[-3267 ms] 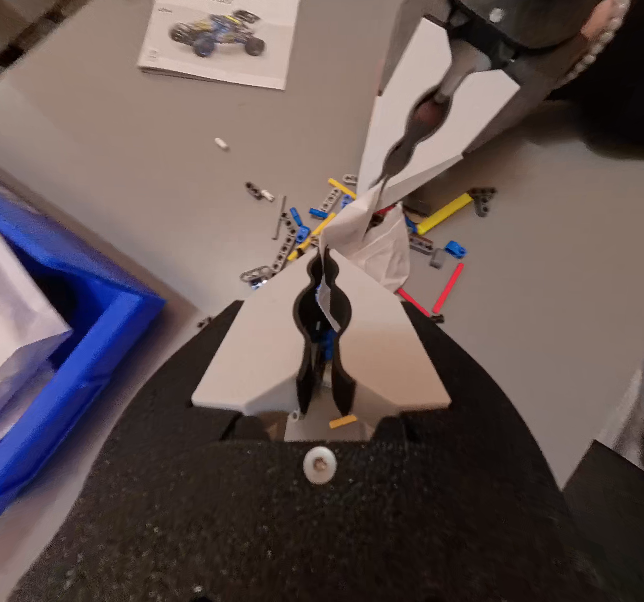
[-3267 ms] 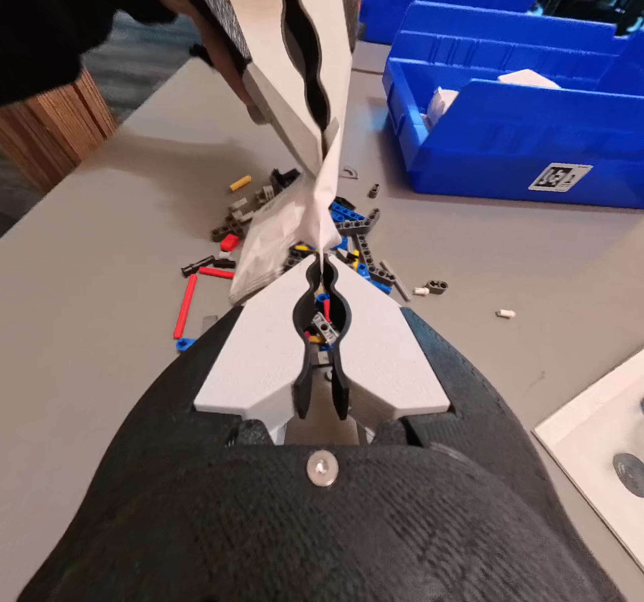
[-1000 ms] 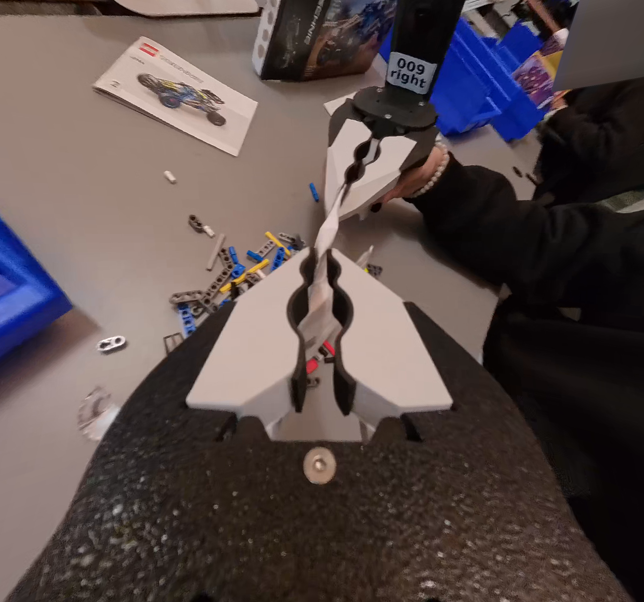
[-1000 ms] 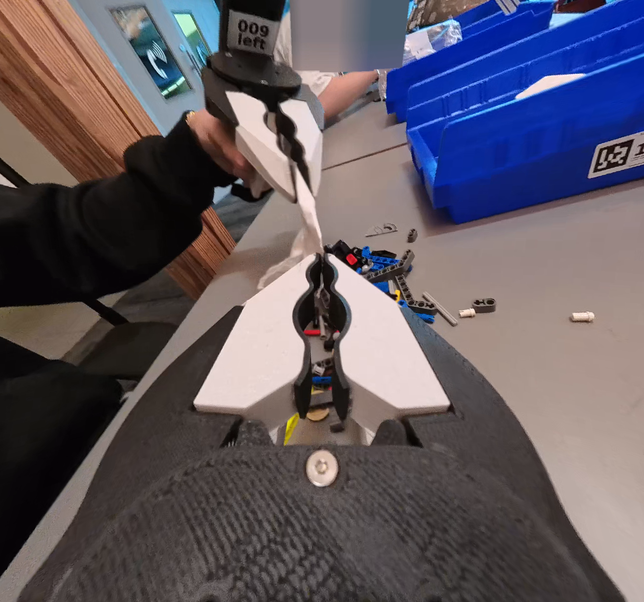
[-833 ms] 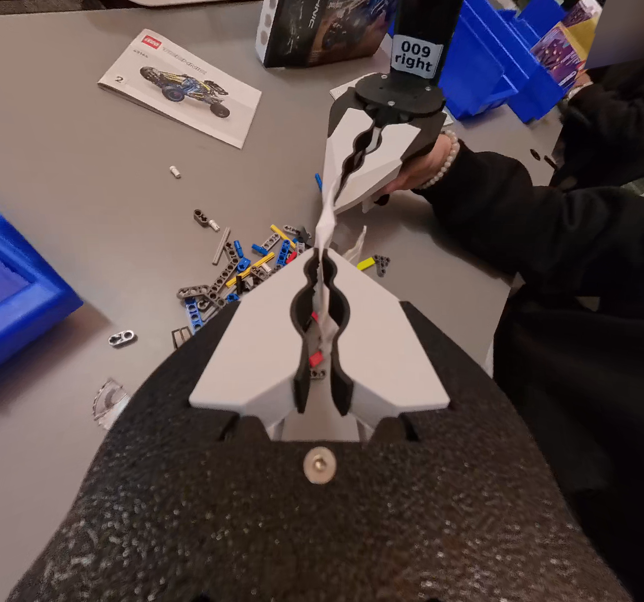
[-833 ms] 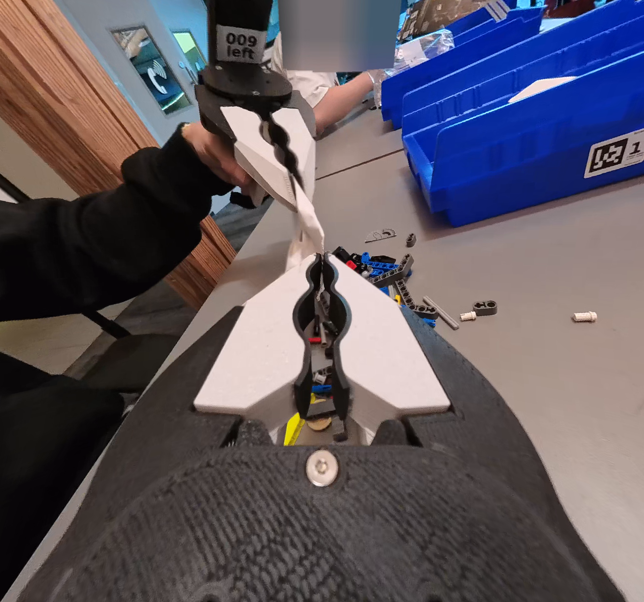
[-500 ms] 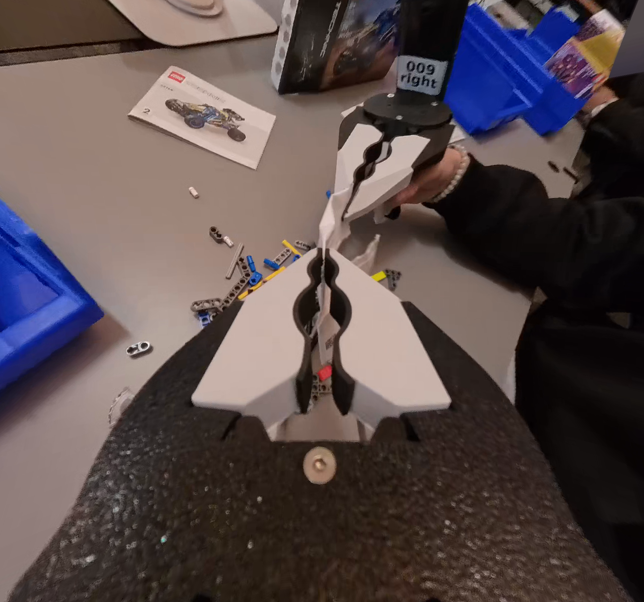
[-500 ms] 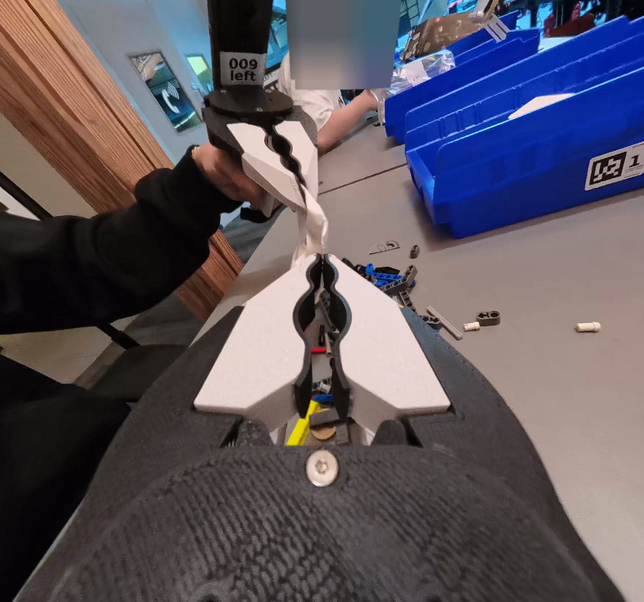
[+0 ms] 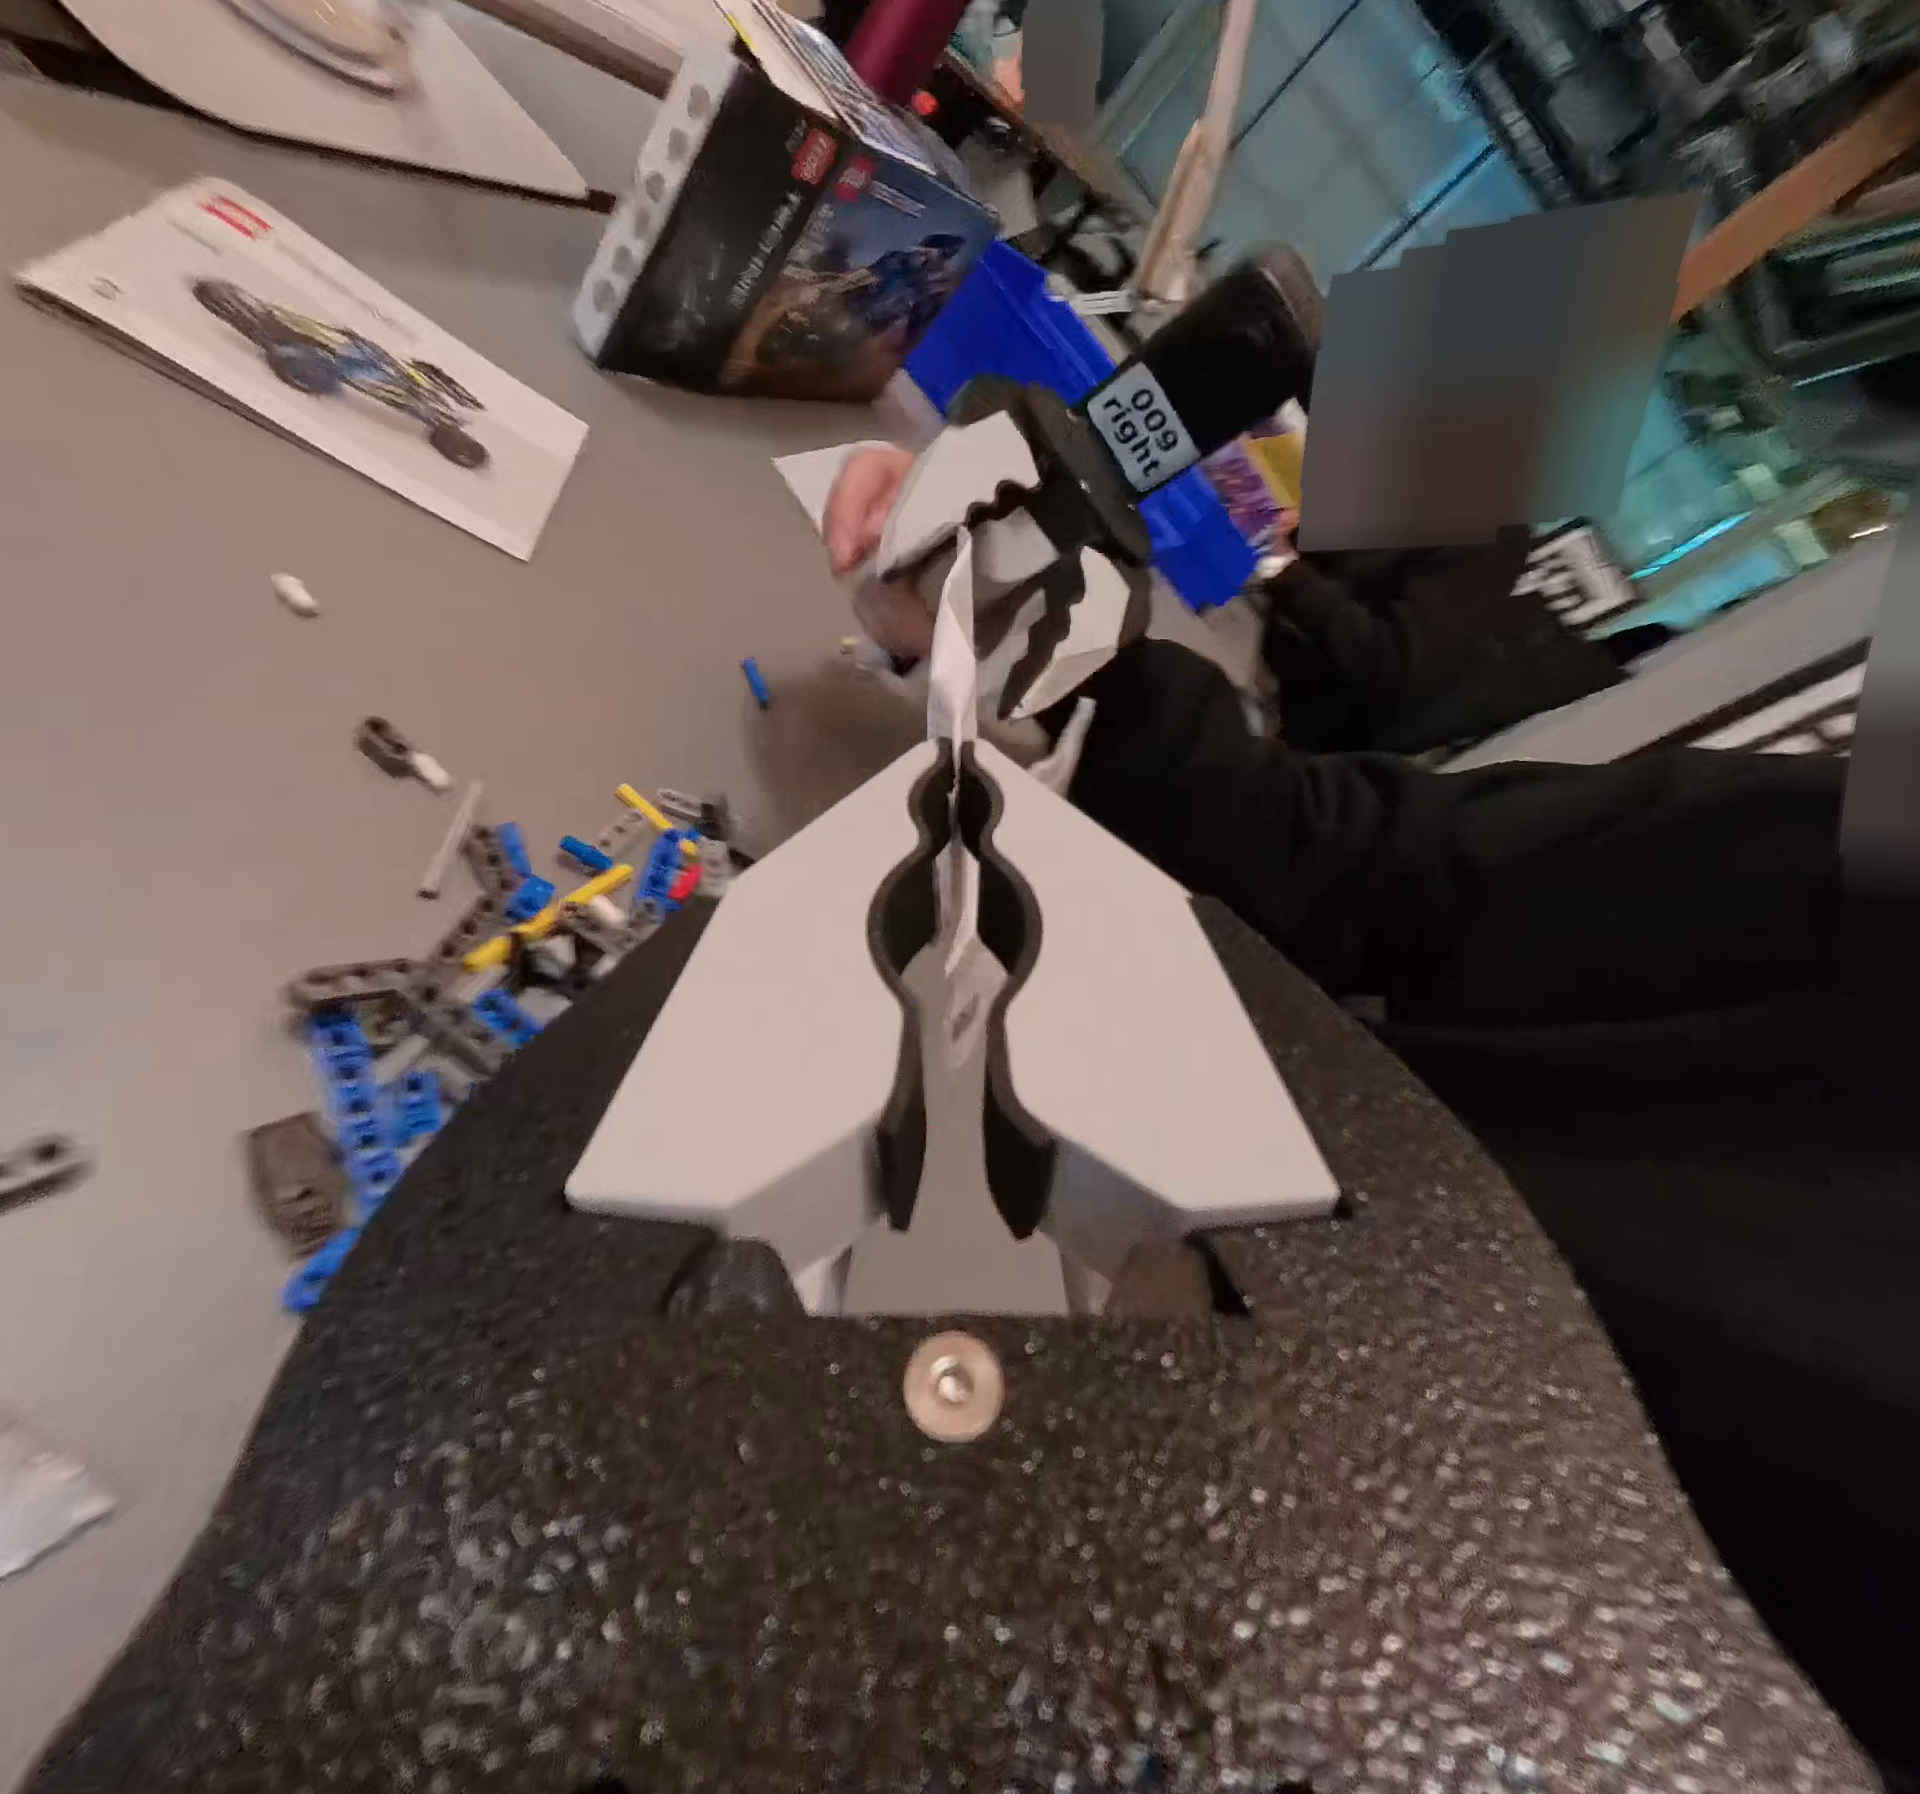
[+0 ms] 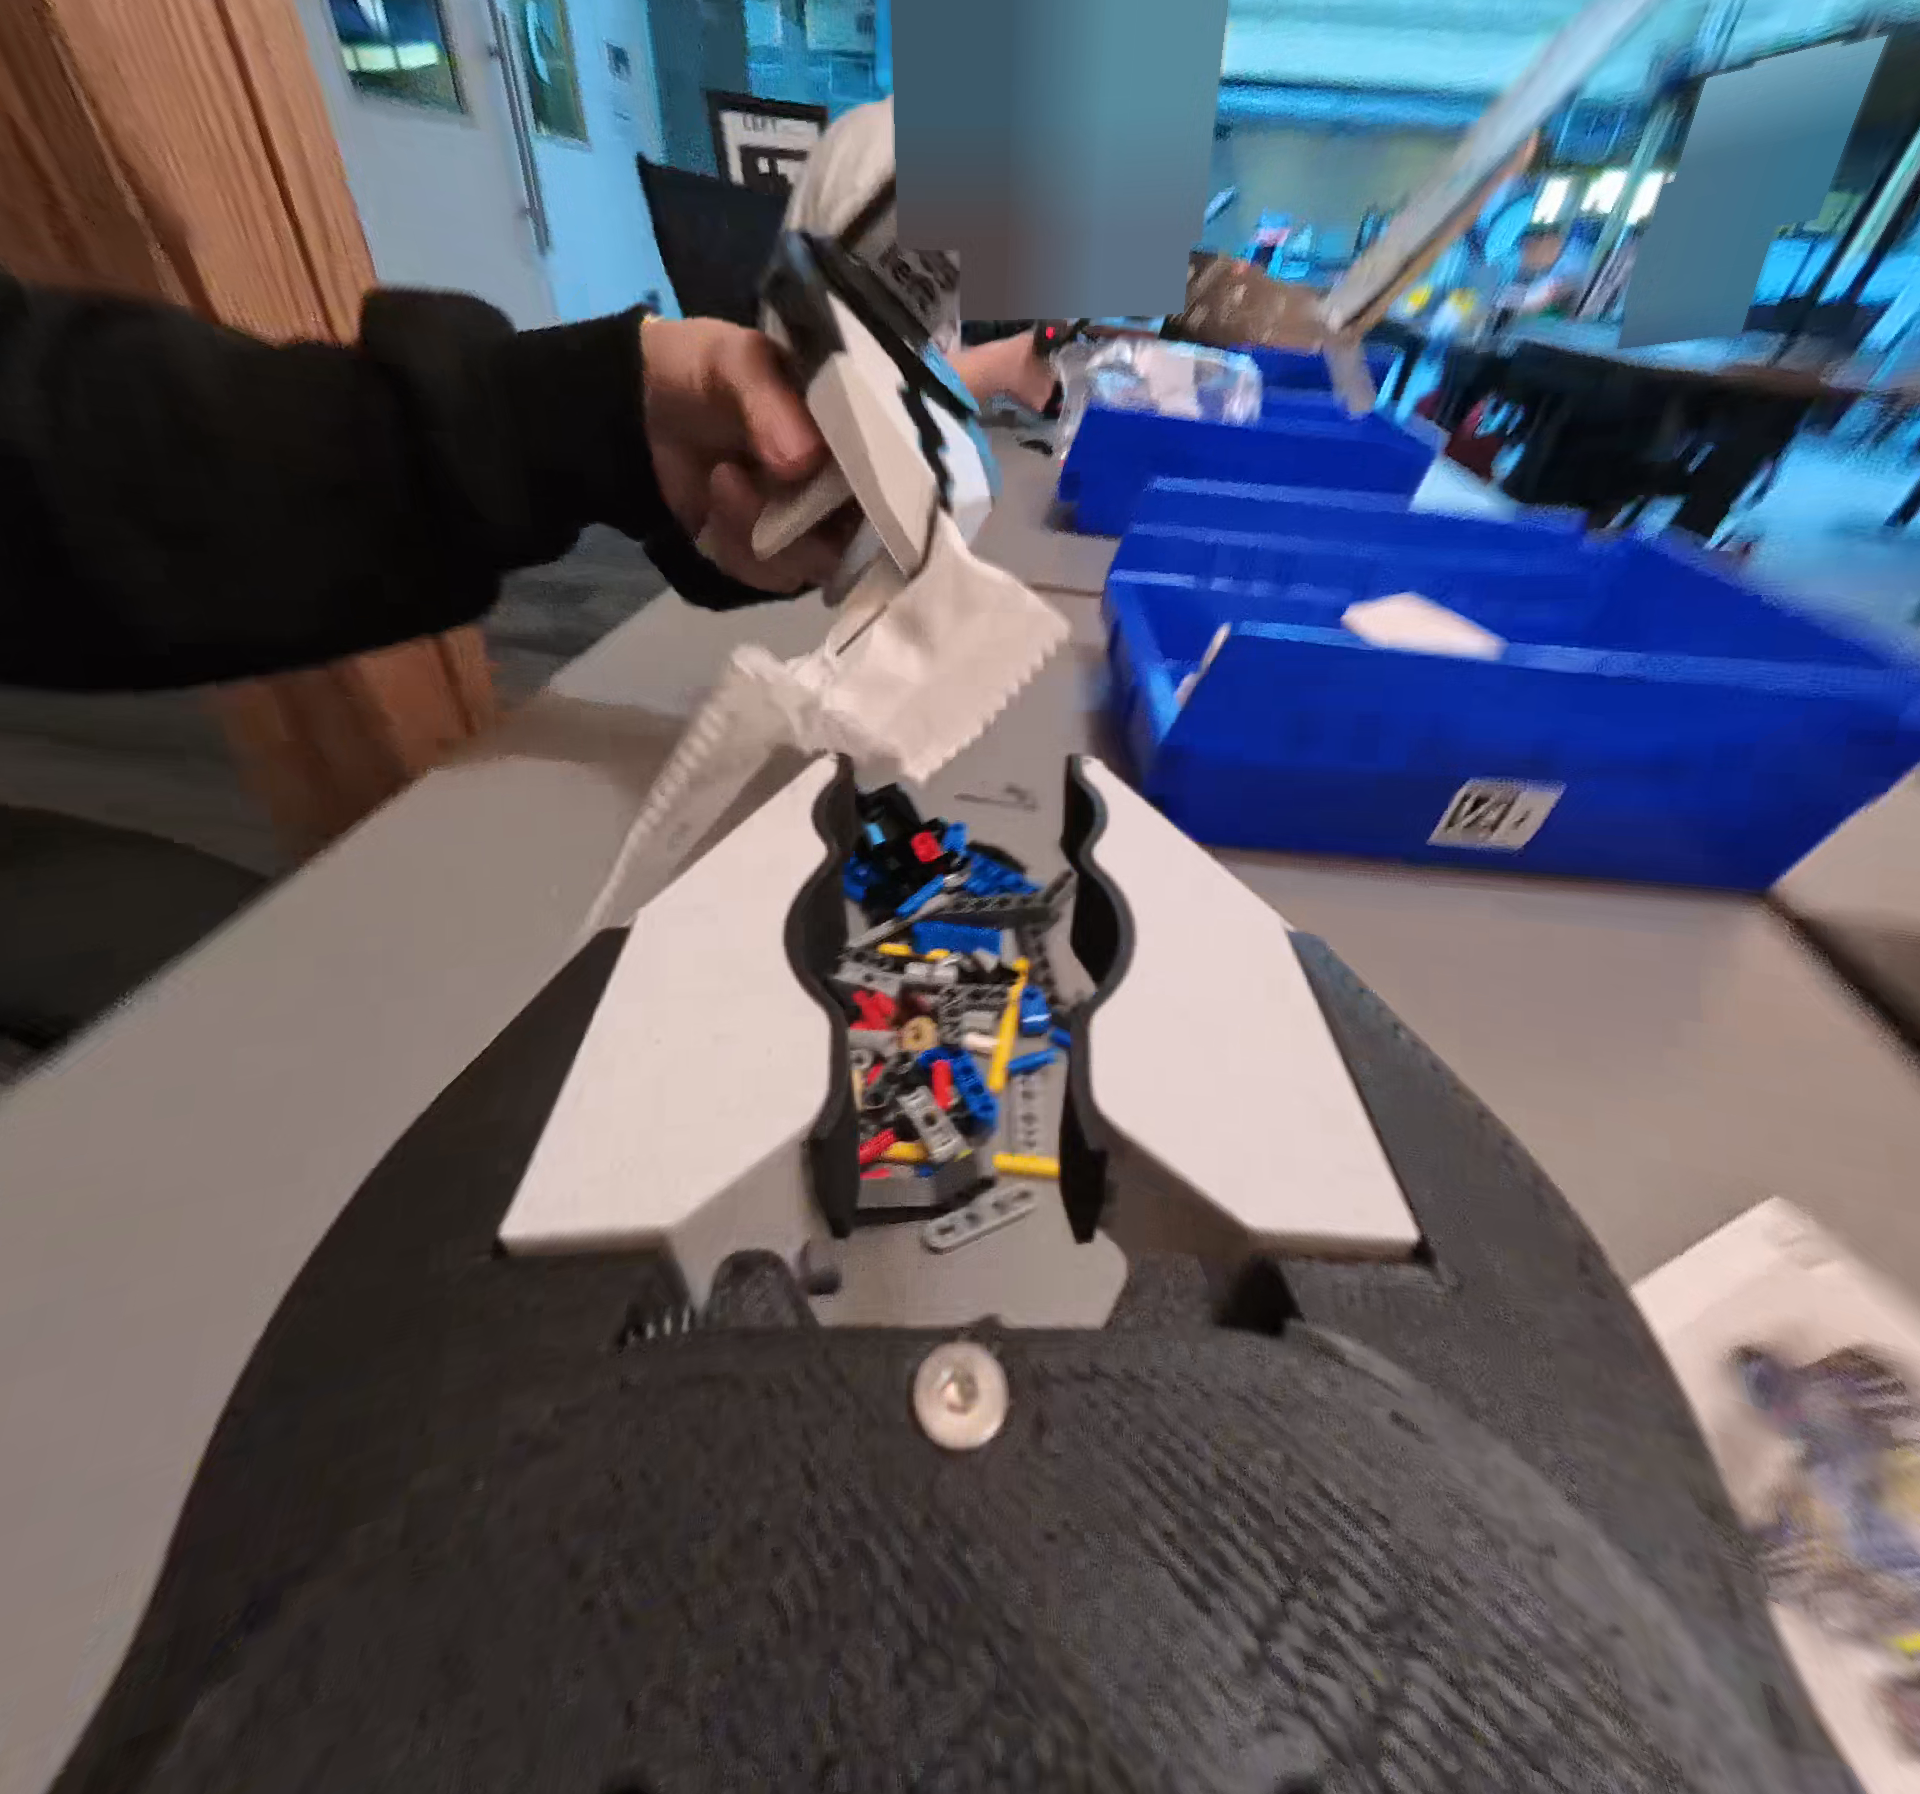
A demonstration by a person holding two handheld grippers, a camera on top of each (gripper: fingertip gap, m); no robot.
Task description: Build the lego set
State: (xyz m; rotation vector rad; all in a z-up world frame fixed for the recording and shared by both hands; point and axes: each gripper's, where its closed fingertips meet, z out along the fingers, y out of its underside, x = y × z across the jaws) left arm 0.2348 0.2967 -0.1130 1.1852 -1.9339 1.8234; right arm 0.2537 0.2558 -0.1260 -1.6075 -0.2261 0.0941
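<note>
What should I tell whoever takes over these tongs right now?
Left tongs: shut on the white paper bag, held above the table.
Right tongs: open, holding nothing, just off the bag.
Lego pieces lie heaped on the table; instruction booklet and set box are farther back.
Done: pieces tipped out.
Left: set the bag aside, then all the building.

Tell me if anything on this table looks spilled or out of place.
Yes: loose lego pieces lie scattered in a heap on the grey table, with strays beyond it. The empty white bag dangles from the left tongs.
</note>
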